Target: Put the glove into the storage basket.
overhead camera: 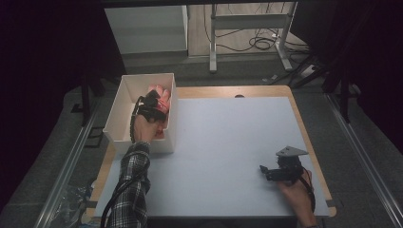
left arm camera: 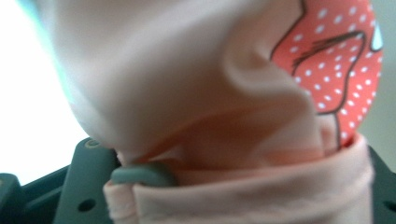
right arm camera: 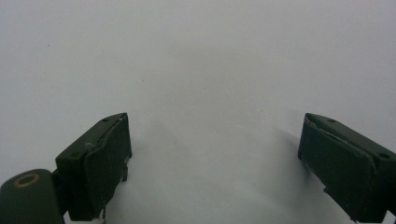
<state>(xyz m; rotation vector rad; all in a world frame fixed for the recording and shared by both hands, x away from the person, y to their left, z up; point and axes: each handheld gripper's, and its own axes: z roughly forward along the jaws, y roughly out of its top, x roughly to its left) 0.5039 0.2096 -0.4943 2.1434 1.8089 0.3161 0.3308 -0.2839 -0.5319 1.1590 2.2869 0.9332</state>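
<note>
Dim, dark-edged overhead; blurred, overexposed close-up.

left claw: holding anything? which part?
The left claw, inside the white box, has pink cloth between its jaws at a folded edge; whether the pads press it cannot be told. The right claw is empty.

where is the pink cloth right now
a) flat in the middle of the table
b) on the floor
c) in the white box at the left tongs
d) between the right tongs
c: in the high view the pink cloth lies inside the white box with the left tongs down on it, while the right tongs stand open over the bare table.
</note>
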